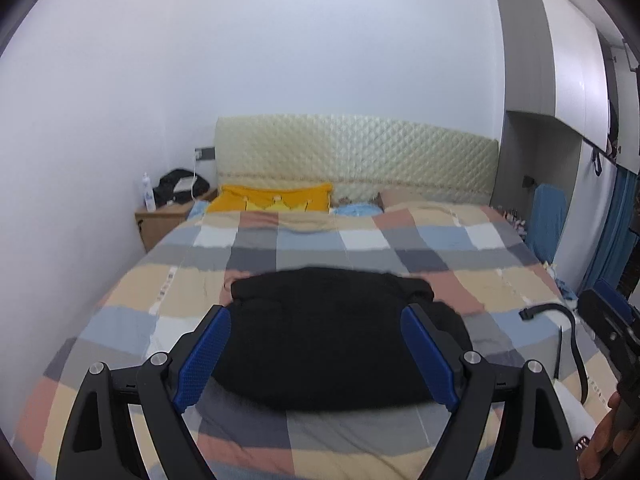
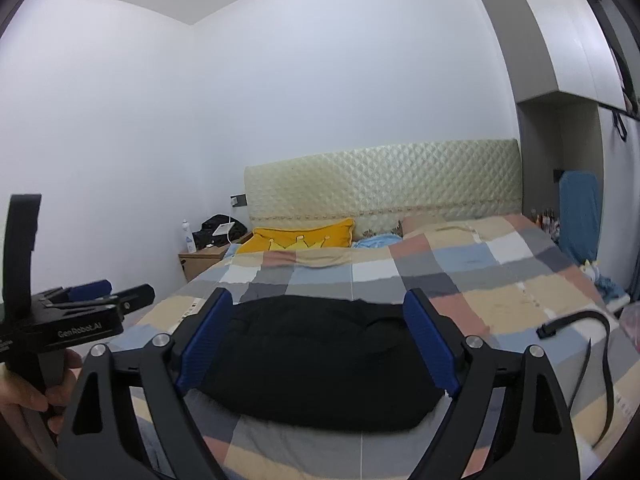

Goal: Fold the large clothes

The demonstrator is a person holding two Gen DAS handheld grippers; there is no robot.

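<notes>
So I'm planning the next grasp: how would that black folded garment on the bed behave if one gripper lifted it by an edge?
The black folded garment would probably sag and unfold, since it looks like soft, rumpled fabric. It seems bulky rather than heavy. On the checked quilt it would likely drag, not slide cleanly.

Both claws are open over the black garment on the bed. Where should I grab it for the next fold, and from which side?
Judging from both views, take the black garment at its near edge, one corner per claw, left claw and right claw coming in from the foot of the bed. It lies as a compact bundle across the checked quilt with that edge nearest and unobstructed; the far edge looks bunched.
</notes>
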